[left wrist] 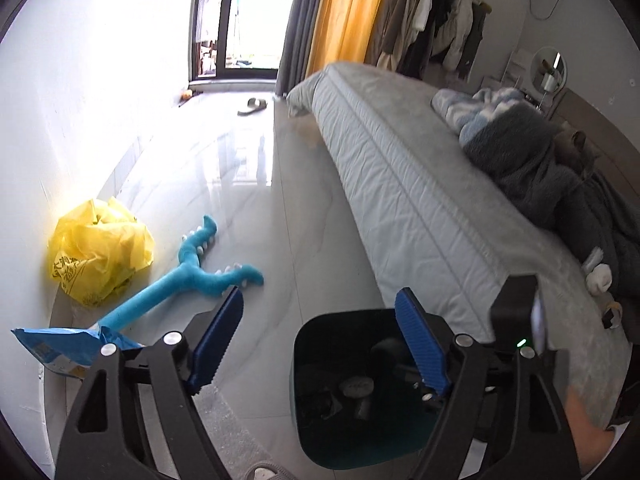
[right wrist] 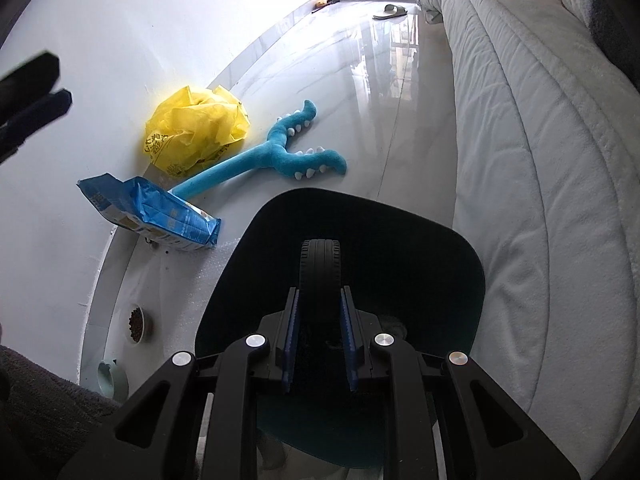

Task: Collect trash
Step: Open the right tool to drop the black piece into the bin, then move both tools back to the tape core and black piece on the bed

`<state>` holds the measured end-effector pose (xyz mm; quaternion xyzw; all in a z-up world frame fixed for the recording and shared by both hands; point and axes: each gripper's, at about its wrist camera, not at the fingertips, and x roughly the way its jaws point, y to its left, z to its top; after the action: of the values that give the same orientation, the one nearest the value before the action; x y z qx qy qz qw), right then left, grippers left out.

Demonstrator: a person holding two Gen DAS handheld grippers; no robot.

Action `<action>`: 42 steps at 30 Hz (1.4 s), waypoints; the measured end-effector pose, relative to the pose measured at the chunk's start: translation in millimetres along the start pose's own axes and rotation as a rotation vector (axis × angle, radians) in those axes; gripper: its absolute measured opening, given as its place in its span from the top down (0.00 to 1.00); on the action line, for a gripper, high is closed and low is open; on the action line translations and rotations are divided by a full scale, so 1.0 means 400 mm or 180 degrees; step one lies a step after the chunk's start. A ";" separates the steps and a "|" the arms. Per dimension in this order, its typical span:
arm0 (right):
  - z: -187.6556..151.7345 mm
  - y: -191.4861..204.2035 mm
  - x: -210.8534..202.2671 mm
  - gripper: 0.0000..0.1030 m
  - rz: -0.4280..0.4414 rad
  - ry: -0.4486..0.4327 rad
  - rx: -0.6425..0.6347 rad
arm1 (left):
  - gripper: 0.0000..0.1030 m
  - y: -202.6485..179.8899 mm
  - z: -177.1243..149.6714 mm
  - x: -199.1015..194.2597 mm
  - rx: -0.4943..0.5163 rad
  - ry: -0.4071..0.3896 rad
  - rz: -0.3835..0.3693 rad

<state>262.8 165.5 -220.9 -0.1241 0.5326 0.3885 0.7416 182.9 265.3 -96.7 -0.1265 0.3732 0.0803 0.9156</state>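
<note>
Below, right hand-held gripper [right wrist: 319, 300] clamped on black wheel [right wrist: 320, 268] over dark bin [right wrist: 440, 264], left hand-held gripper [left wrist: 320, 316] wide open, empty, bed [left wrist: 400, 184] beside bin

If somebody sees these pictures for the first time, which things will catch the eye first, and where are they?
Probably the crumpled yellow plastic bag against the white wall, with the blue plush toy lying on the glossy floor beside it. Then the right gripper, shut on a black toy wheel above the dark bin next to the bed. The left gripper is open and empty.
</note>
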 end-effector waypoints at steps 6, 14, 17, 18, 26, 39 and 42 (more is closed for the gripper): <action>-0.031 0.010 0.016 0.81 -0.0019 0.0119 -0.0042 | 0.27 -0.004 0.043 -0.076 -0.0132 -0.0254 -0.0064; -0.064 0.025 -0.004 0.63 -0.0112 0.0129 -0.0013 | 0.27 -0.077 0.074 -0.128 -0.0031 -0.0490 -0.0136; -0.073 0.027 -0.033 0.50 -0.0134 0.0053 -0.0020 | 0.27 -0.102 0.081 -0.139 -0.0048 -0.0540 -0.0202; -0.075 0.028 -0.043 0.50 -0.0149 0.0037 -0.0055 | 0.27 -0.110 0.085 -0.143 -0.0042 -0.0564 -0.0217; -0.092 0.008 -0.166 0.45 -0.0174 -0.0268 -0.0189 | 0.24 -0.193 0.110 -0.180 0.0043 -0.0712 -0.0284; -0.145 -0.094 -0.371 0.42 -0.0256 -0.0767 -0.0151 | 0.14 -0.346 0.112 -0.150 0.0212 -0.0678 -0.0346; -0.161 -0.138 -0.410 0.42 -0.0334 -0.0831 -0.0083 | 0.14 -0.378 0.108 -0.140 0.0228 -0.0668 -0.0410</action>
<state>235.8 17.5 -114.3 -0.1098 0.4193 0.3690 0.8222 208.2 130.4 -1.5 -0.1083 0.2692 0.0208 0.9568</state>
